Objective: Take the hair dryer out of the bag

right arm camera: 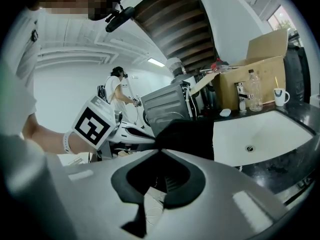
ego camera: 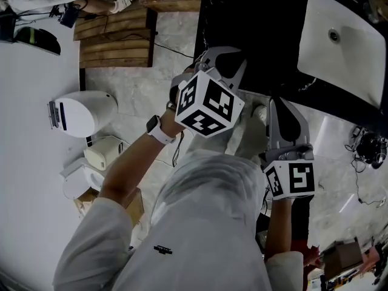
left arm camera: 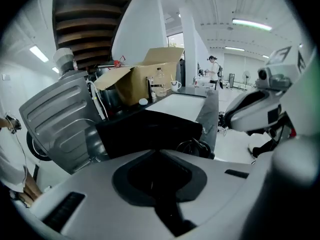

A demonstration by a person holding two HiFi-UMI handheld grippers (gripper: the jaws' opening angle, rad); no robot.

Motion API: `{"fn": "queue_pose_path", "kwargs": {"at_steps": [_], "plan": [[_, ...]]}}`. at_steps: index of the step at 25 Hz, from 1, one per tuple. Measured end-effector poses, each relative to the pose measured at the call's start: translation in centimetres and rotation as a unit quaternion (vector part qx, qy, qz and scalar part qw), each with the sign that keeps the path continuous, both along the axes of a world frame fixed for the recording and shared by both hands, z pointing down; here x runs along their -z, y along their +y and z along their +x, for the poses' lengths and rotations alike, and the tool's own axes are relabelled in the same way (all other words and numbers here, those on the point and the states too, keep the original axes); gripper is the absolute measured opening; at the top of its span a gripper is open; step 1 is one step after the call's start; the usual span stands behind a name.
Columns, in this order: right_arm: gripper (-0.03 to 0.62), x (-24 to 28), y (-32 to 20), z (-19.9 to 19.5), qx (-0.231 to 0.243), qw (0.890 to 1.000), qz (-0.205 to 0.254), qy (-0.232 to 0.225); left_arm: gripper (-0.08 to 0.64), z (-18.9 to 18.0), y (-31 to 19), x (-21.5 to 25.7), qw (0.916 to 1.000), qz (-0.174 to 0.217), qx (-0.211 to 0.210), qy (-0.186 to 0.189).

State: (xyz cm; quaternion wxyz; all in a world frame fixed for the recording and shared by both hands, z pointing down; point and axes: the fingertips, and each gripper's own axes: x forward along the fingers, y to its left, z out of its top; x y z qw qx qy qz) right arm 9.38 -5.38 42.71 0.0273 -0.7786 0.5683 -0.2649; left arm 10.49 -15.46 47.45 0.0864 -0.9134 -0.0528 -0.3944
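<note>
- We are judging this to be the opening step. Both grippers are sitting at the bag (left arm camera: 150, 134) and nothing is out of it yet. The hair dryer is showing in no view, so we are taking it to be inside.
- The next move is calling for the bag's mouth to be found and spread. One gripper would be steadying the fabric while the other reaches in, and black cloth against a dark table (ego camera: 242, 17) is making that edge hard to pick out.
- The left gripper (left arm camera: 152, 151) is keeping its fingers (left arm camera: 100, 184) clenched, with the tips meeting right at the bag's near edge. We cannot tell whether any fabric is nipped between them.
- The right gripper (right arm camera: 159, 150) is showing the same: fingers (right arm camera: 235, 184) pressed together, tips against the black bag, and no cloth visible between them.
- Moving outward, the bag appears to be resting at the near edge of the table, with the left gripper at its left side. The white sink (ego camera: 339, 47) is lying to the right, and a cardboard box (left arm camera: 150, 74) is standing farther back.
</note>
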Motion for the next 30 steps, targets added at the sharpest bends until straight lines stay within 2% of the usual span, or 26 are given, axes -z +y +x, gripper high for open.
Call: {"fn": "queue_pose_path", "kwargs": {"at_steps": [4, 8, 10, 14, 20, 30], "plan": [[0.079, -0.2, -1.1, -0.2, 0.02, 1.0, -0.01, -0.006, 0.026, 0.6, 0.1, 1.3, 0.9985, -0.055, 0.005, 0.004], [0.124, -0.4, -2.4, 0.1, 0.025, 0.999, -0.023, -0.006, 0.026, 1.3, 0.2, 2.2, 0.9965, -0.084, -0.001, 0.002], [0.168, -0.8, -3.2, 0.4, 0.025, 0.999, -0.034, -0.006, 0.026, 1.7, 0.1, 2.4, 0.9953, -0.097, -0.001, 0.004], [0.199, -1.7, -4.5, 1.4, 0.017, 0.998, -0.051, -0.013, 0.026, 2.6, -0.4, 2.9, 0.9943, -0.105, 0.005, 0.013], [0.233, -3.3, -5.7, 3.6, -0.029, 0.996, -0.081, -0.027, 0.026, 3.8, -0.7, 3.6, 0.993, -0.116, 0.006, 0.023], [0.253, -6.6, -6.4, 5.8, -0.078, 0.986, -0.142, -0.029, 0.026, 5.0, -0.7, 3.1, 0.9919, -0.124, -0.012, 0.027]]}}
